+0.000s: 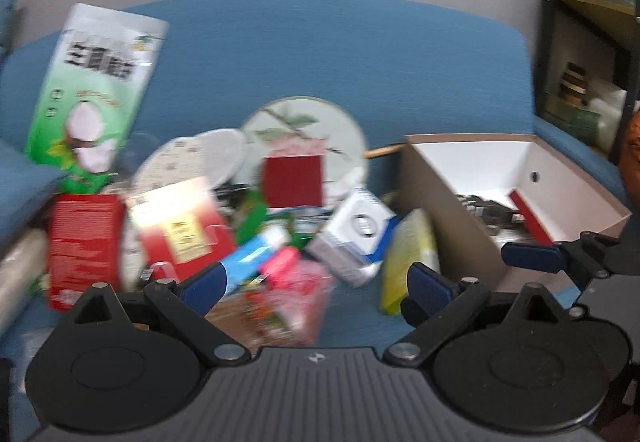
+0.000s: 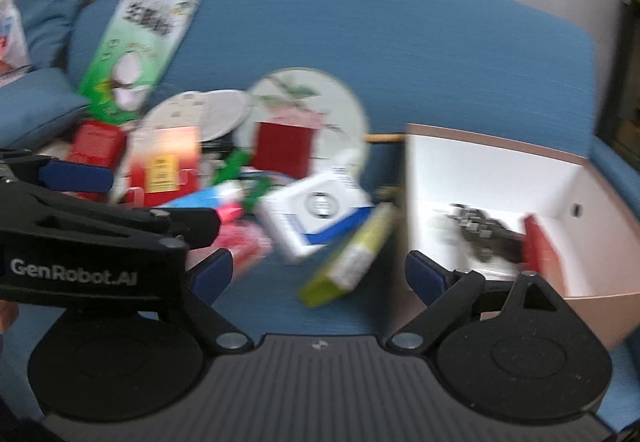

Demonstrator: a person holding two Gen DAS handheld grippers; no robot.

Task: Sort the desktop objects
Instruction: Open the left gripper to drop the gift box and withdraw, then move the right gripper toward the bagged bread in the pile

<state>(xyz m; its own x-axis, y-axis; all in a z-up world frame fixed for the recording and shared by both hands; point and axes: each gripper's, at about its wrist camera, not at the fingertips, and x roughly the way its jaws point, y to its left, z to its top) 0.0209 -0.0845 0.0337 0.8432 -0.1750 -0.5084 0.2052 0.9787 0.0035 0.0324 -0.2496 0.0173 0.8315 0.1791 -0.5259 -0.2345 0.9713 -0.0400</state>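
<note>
A heap of small packages lies on a blue seat (image 1: 340, 53). It holds a white-and-blue box (image 1: 354, 238), a yellow-green packet (image 1: 404, 258), a pink packet (image 1: 292, 282), red boxes (image 1: 84, 242) and a round fan (image 1: 308, 133). An open cardboard box (image 1: 560, 177) at the right holds dark items and a red piece. My left gripper (image 1: 316, 286) is open and empty just above the pink packet. My right gripper (image 2: 318, 274) is open and empty over the yellow-green packet (image 2: 352, 258), left of the cardboard box (image 2: 500, 161). Both views are blurred.
A green-and-white pouch (image 1: 96, 89) leans on the seat back at the left. A shelf unit (image 1: 588, 41) stands at the right. The left gripper's body (image 2: 92, 226) crosses the right wrist view at the left. The right gripper's finger (image 1: 532, 256) shows near the box.
</note>
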